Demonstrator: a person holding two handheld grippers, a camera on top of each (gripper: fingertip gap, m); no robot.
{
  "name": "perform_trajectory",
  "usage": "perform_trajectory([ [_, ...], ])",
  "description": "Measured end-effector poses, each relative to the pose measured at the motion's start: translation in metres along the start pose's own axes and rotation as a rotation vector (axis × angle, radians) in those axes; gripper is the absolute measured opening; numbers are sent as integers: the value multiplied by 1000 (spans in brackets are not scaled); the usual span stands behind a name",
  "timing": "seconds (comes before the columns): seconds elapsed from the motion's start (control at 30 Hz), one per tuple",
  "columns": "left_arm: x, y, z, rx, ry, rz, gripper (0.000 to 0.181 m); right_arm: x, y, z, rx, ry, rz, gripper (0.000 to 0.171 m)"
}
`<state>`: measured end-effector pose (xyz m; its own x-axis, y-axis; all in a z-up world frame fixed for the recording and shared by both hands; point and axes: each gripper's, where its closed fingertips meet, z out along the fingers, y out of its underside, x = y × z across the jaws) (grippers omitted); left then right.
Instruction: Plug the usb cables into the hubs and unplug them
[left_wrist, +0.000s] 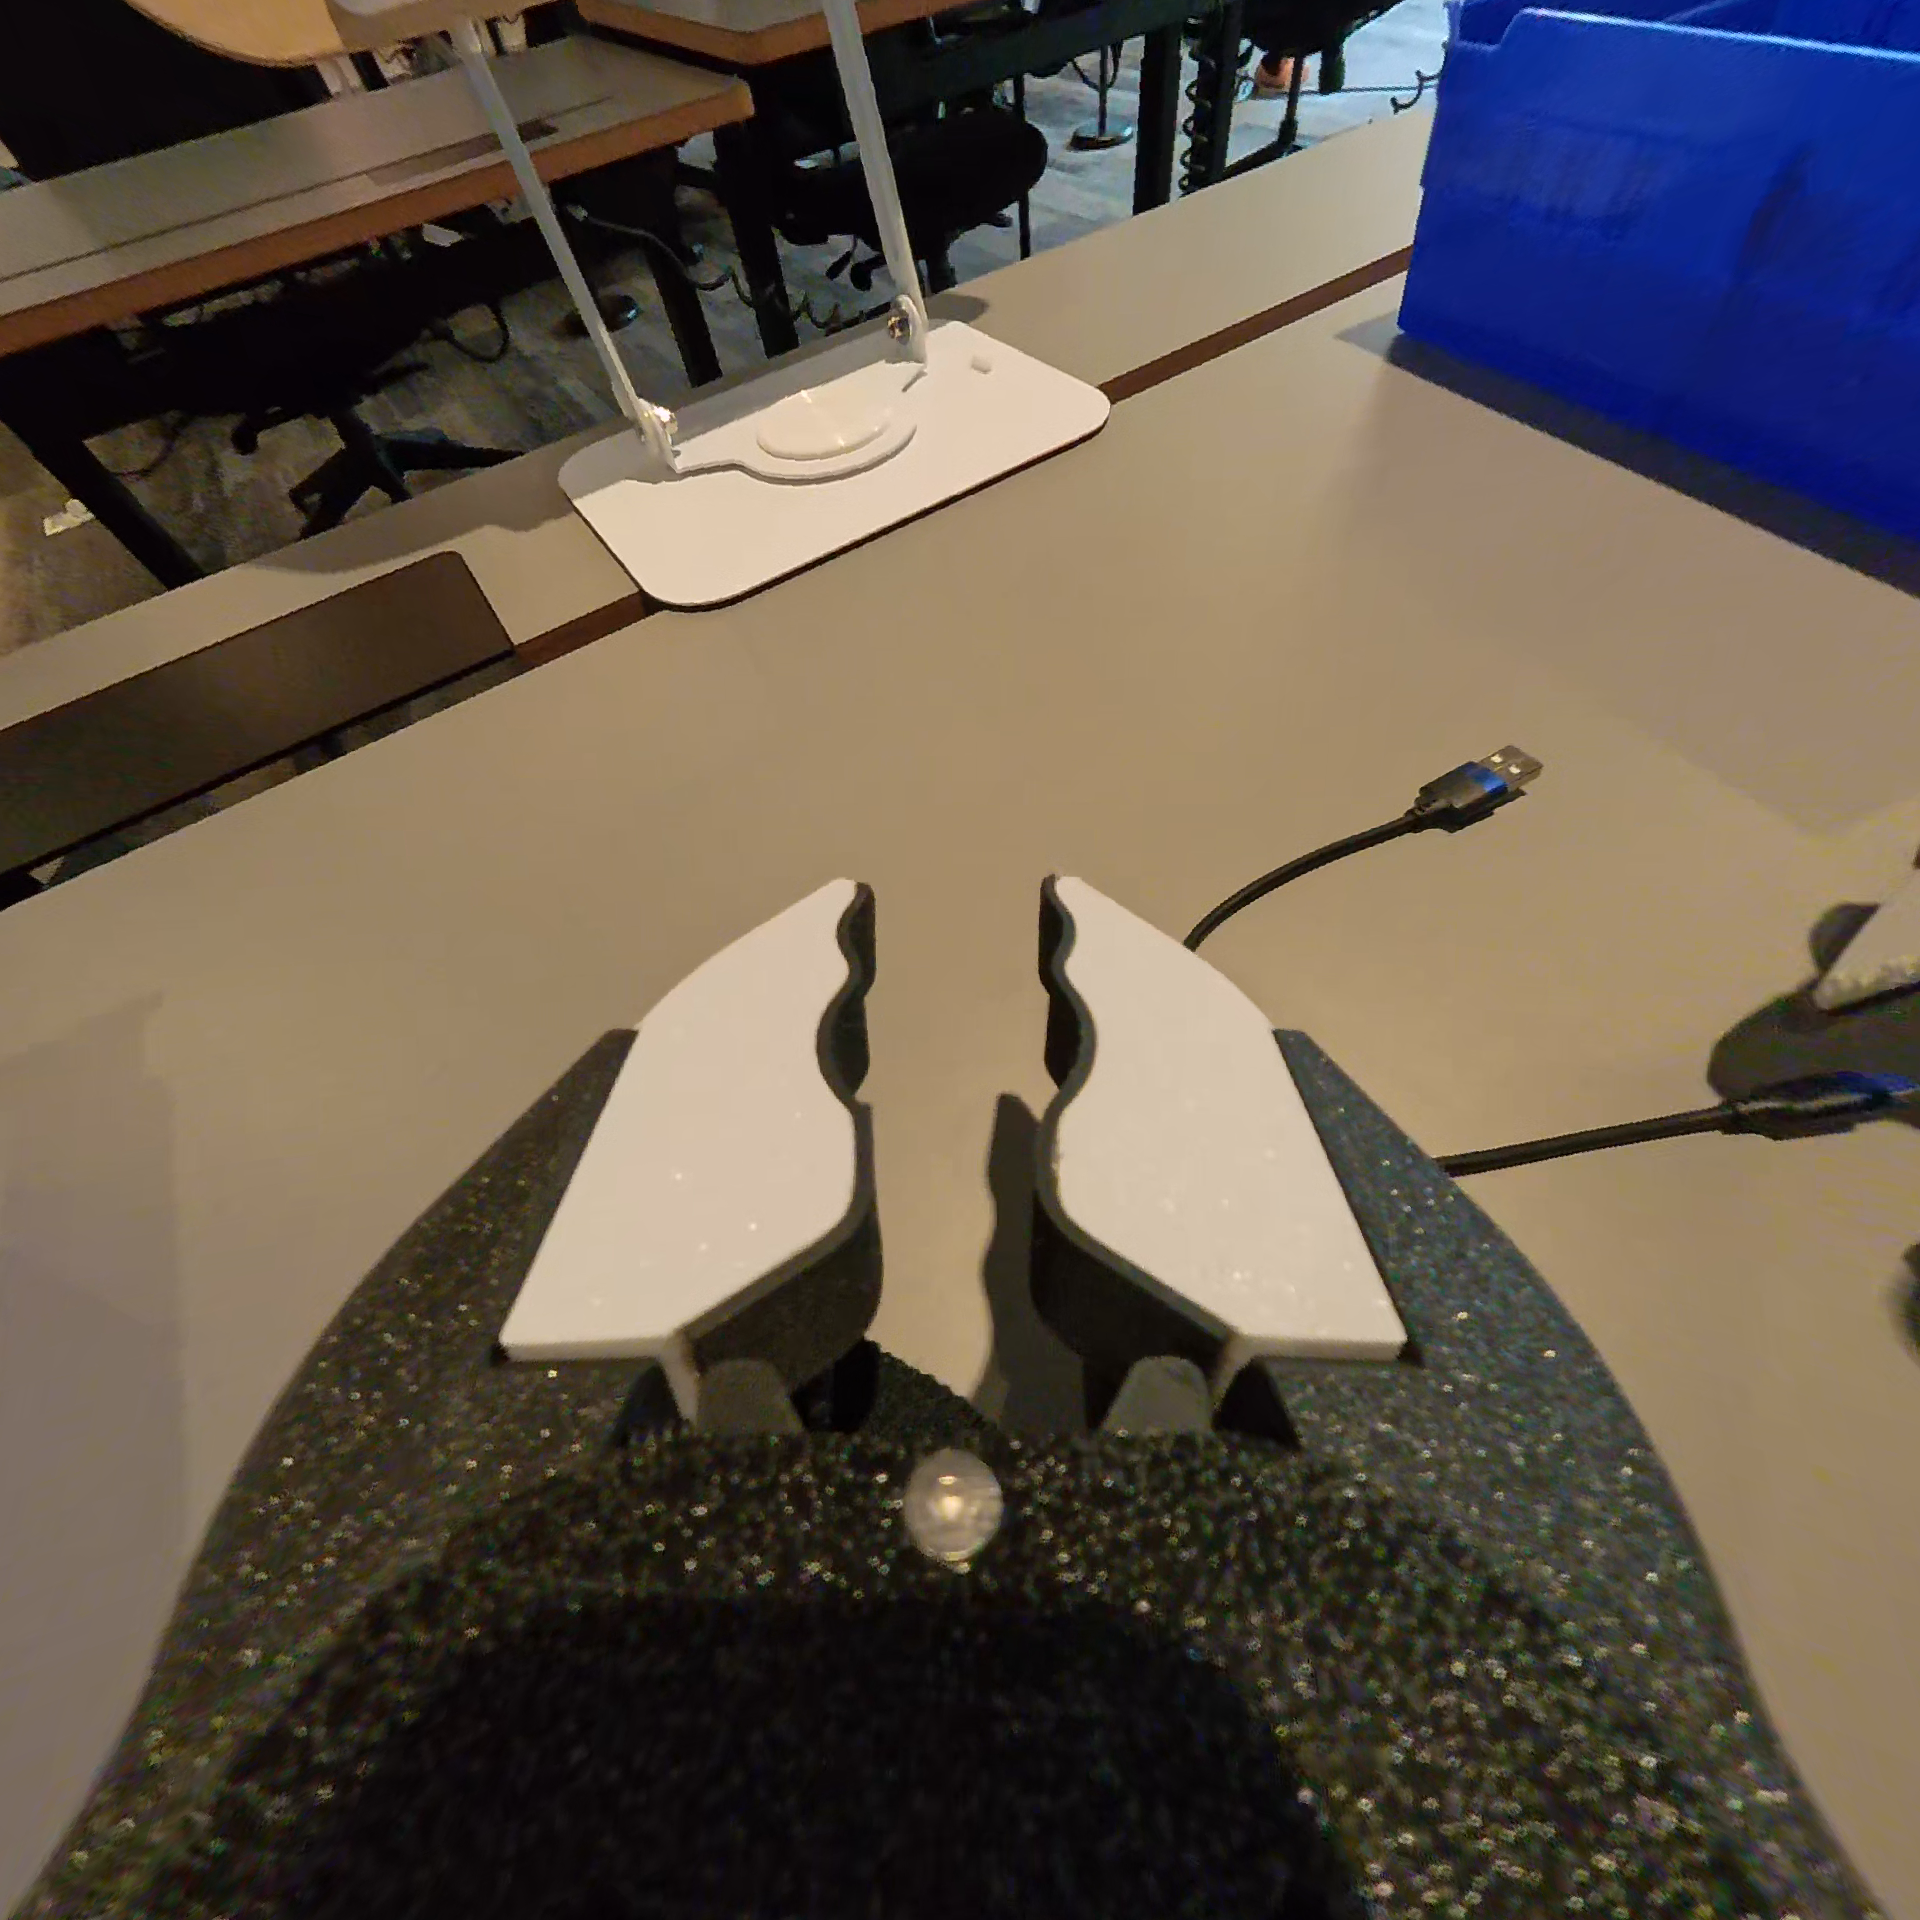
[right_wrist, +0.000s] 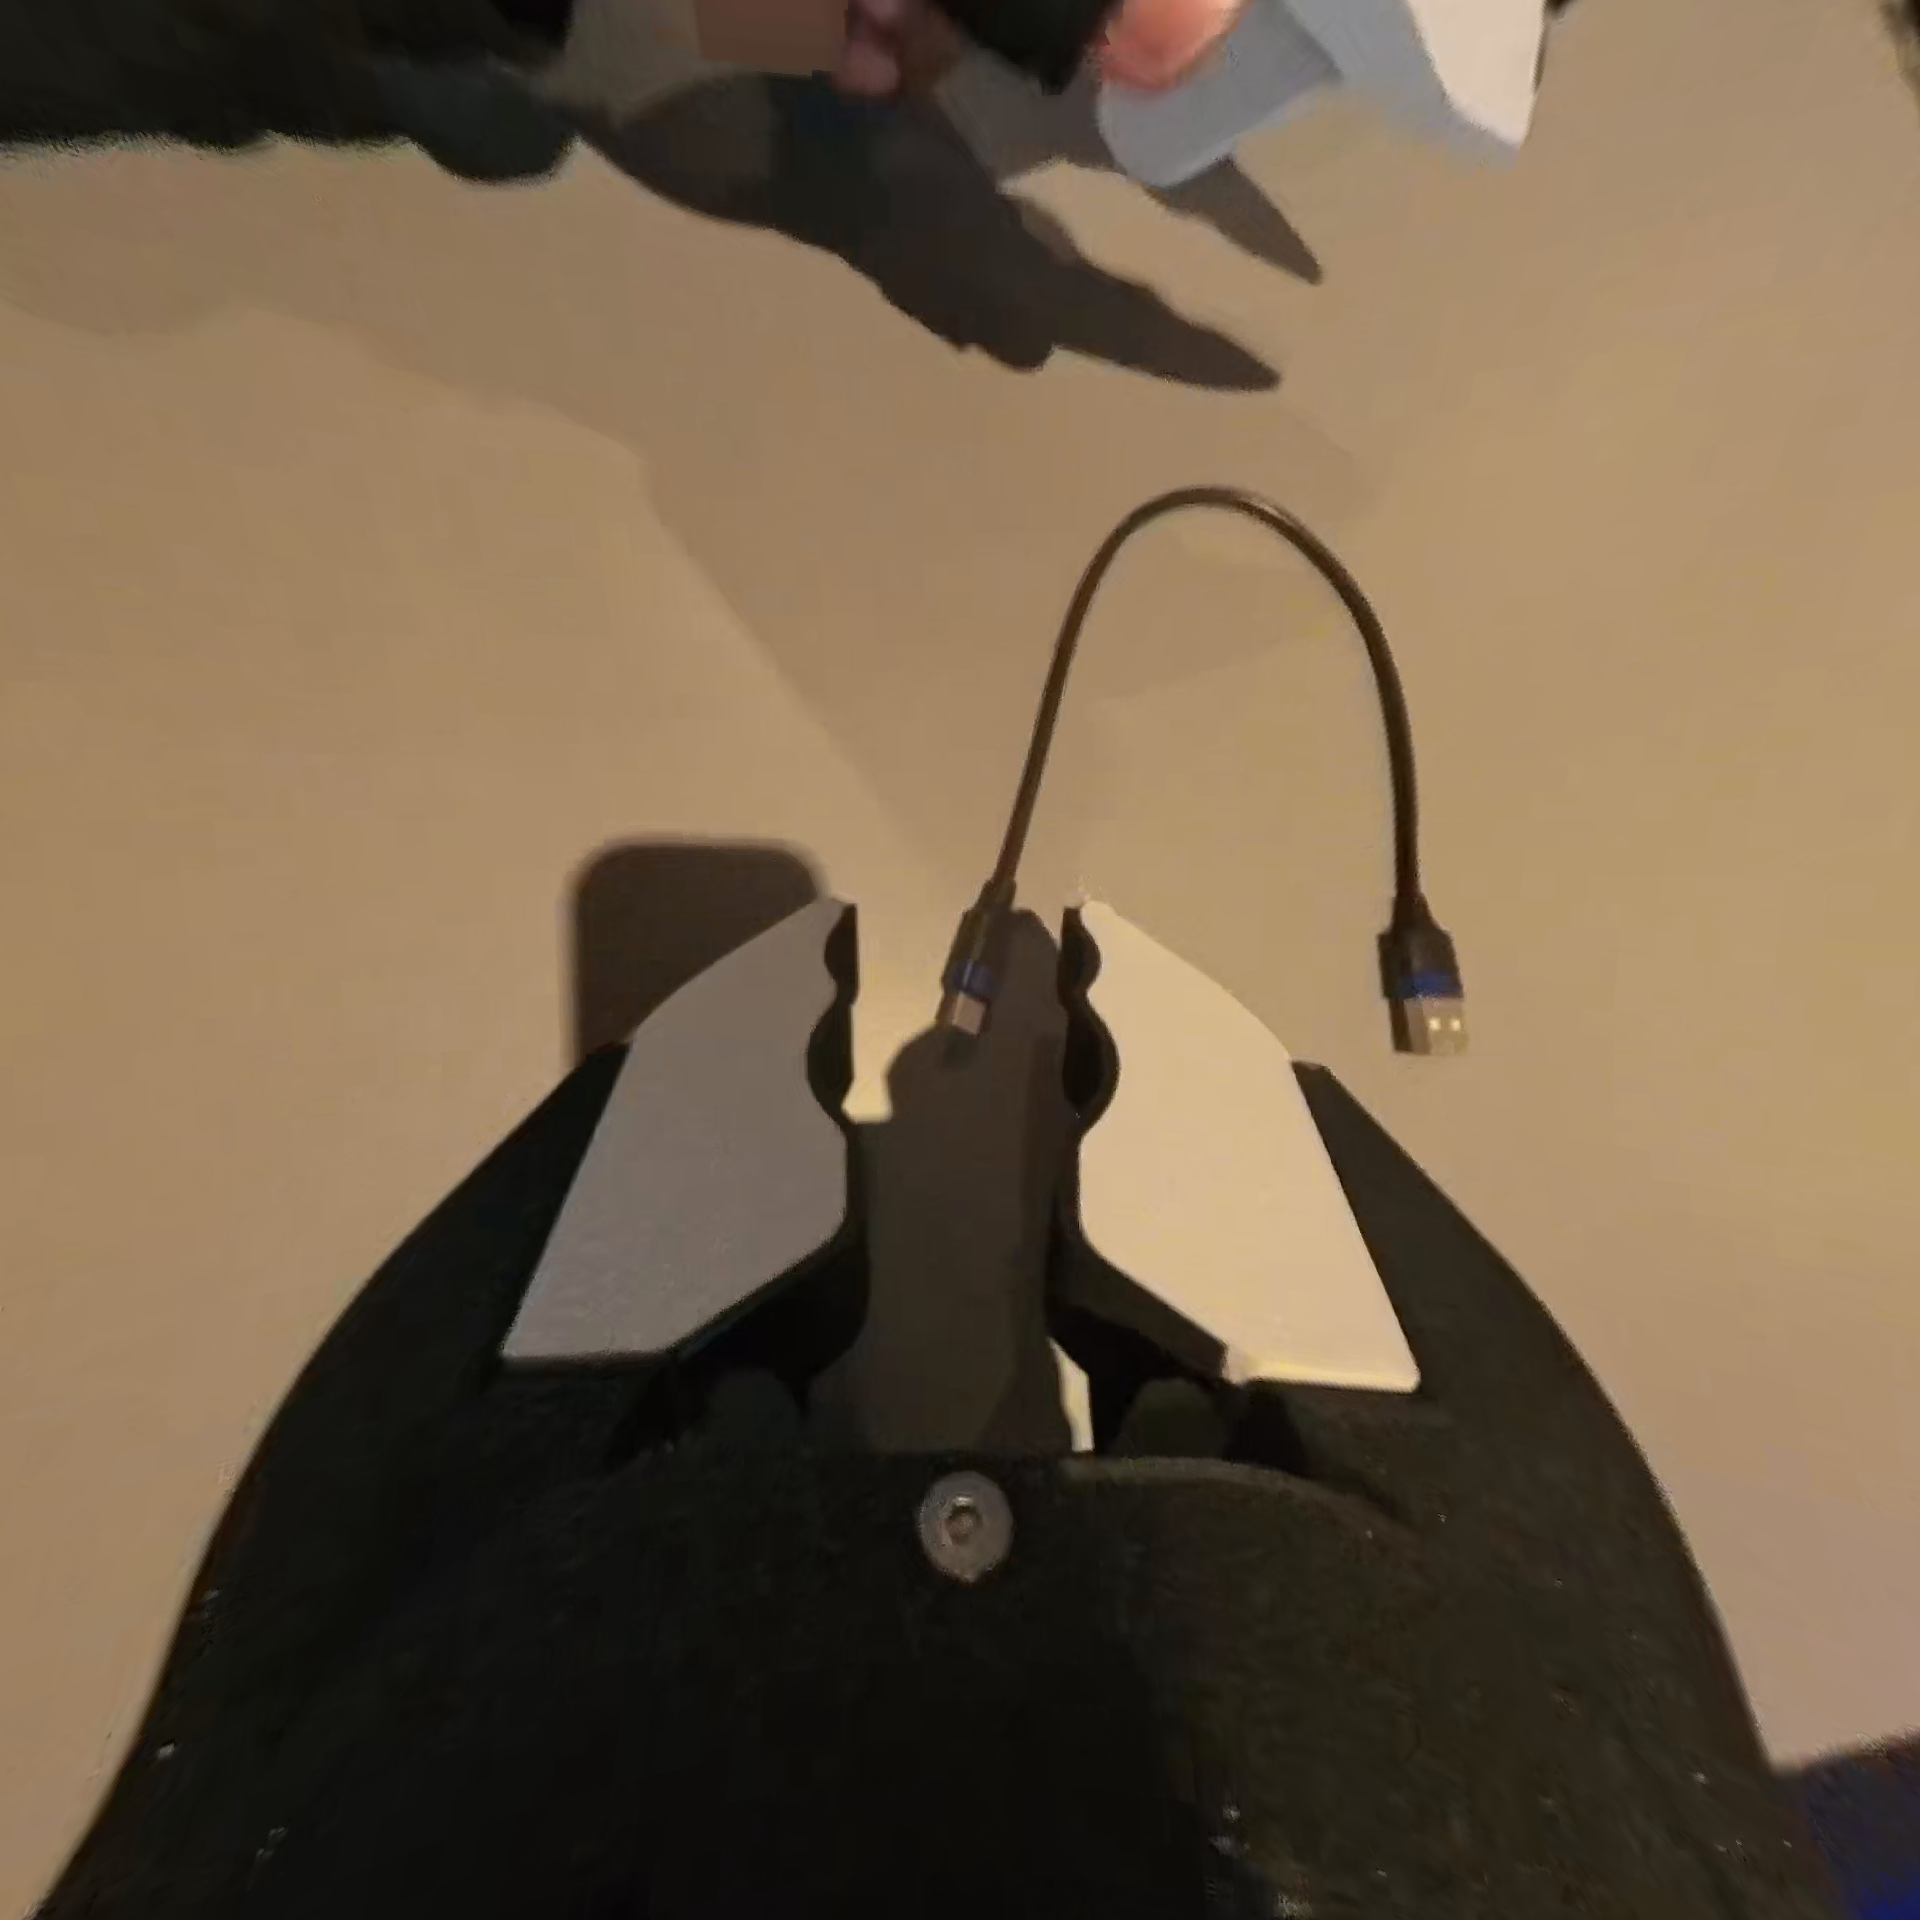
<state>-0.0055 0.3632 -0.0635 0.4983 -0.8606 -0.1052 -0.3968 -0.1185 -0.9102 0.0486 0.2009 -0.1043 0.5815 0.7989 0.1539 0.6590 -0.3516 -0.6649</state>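
Note:
A short black USB cable (right_wrist: 1226, 520) with blue-banded plugs at both ends lies in an arc on the beige table (right_wrist: 416, 623). My right gripper (right_wrist: 961, 920) is open and low over the table. One plug (right_wrist: 966, 987) lies between its fingertips, touching neither finger. The other plug (right_wrist: 1423, 997) lies free to the right. My left gripper (left_wrist: 956, 894) is open and empty above bare table, left of the cable (left_wrist: 1299, 862). Both plugs show there, one far (left_wrist: 1486, 784) and one under the right gripper's finger (left_wrist: 1870, 966). No hub shows clearly.
A blue plastic bin (left_wrist: 1662, 239) stands at the back right. A white stand base (left_wrist: 831, 478) sits at the table's far edge. A dark rounded shape (right_wrist: 686, 925) lies left of my right gripper; hub or shadow, I cannot tell. A hand (right_wrist: 873, 52) and the left gripper (right_wrist: 1299, 94) show blurred.

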Motion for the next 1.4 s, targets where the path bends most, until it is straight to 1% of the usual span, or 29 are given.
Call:
perform_trajectory([
  [0.03, 0, 0, 0, 0, -2, 6, 30, 1, 4, 2, -19, 34, -6, 38],
  [0.13, 2, 0, 0, -4, -2, 19, 29, -1, 14, 8, -53, 61, 8, 38],
  [0.27, 4, 0, 1, -7, -4, 33, 29, 7, 15, 14, -50, 106, 55, 24],
  [0.37, 4, 0, 1, -5, -4, 33, 29, 8, 14, 17, -44, 103, 84, 10],
  [0.43, 4, 0, 1, -6, -4, 33, 29, 10, 14, 18, -48, 112, 97, 10],
  [0.6, 4, -1, 0, -4, -9, 37, 28, 27, 15, 17, -90, 247, 43, 9],
  [0.73, 3, -4, -1, 6, -14, 35, 27, 46, -6, 1, -19, 423, -20, 9],
  [0.83, 2, -4, -2, 10, -18, 35, 26, 60, -26, -25, 92, 549, -40, 8],
  [0.9, 2, -4, -2, 10, -19, 37, 26, 71, -37, -50, 179, 647, -38, 8],
  [1.0, 3, -4, -2, 7, -20, 42, 26, 90, -48, -96, 310, 817, -45, 8],
  [1.1, 3, -4, -1, 6, -21, 46, 25, 103, -52, -153, 466, 968, -25, 7],
  [1.27, 4, -3, -1, 2, -20, 52, 25, 110, -31, -258, 652, 1203, -1, 7],
  [1.33, 4, -2, 0, 0, -20, 54, 25, 106, -15, -294, 713, 1246, 12, 7],
  [1.4, 5, -1, 0, -5, -19, 57, 25, 103, 0, -318, 771, 1262, 21, 7],
])
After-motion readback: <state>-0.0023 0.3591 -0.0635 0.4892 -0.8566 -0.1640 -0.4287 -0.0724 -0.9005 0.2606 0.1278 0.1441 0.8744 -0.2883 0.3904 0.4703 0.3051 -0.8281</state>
